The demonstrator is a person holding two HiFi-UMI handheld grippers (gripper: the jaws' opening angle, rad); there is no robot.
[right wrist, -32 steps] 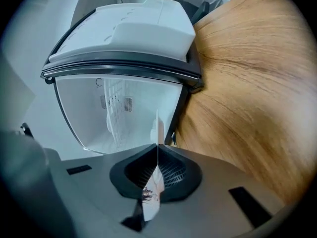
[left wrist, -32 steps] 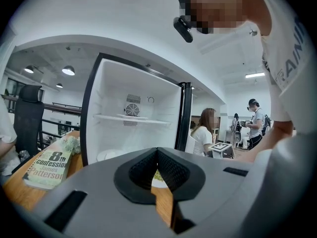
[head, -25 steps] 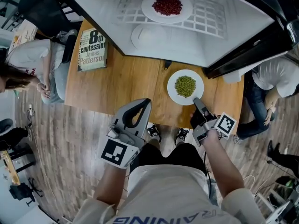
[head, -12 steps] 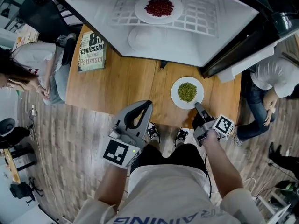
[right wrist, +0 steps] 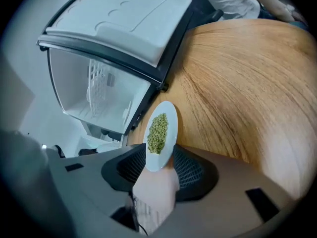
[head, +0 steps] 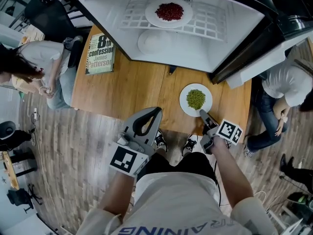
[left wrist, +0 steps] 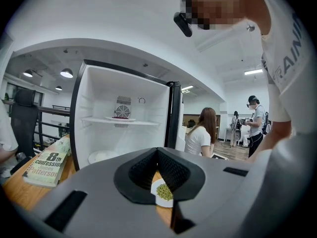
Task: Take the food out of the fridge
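The right gripper's [head: 202,113] jaws have just been opening and stand wide. The near rim of the white plate [right wrist: 171,120] lies between them, though a pale blur below hides how far it reaches in. The green peas [head: 196,98] on it rest on the wooden table [head: 132,92], just outside the open fridge [head: 220,38]. The left gripper [head: 154,111] hangs over the table edge, tips together and empty.

Only the head view looks down on the red beans [head: 169,11] on the wire shelf; the left gripper view sees them edge-on. The fridge door [right wrist: 119,19] is cut off overhead and fuller in the right gripper view.
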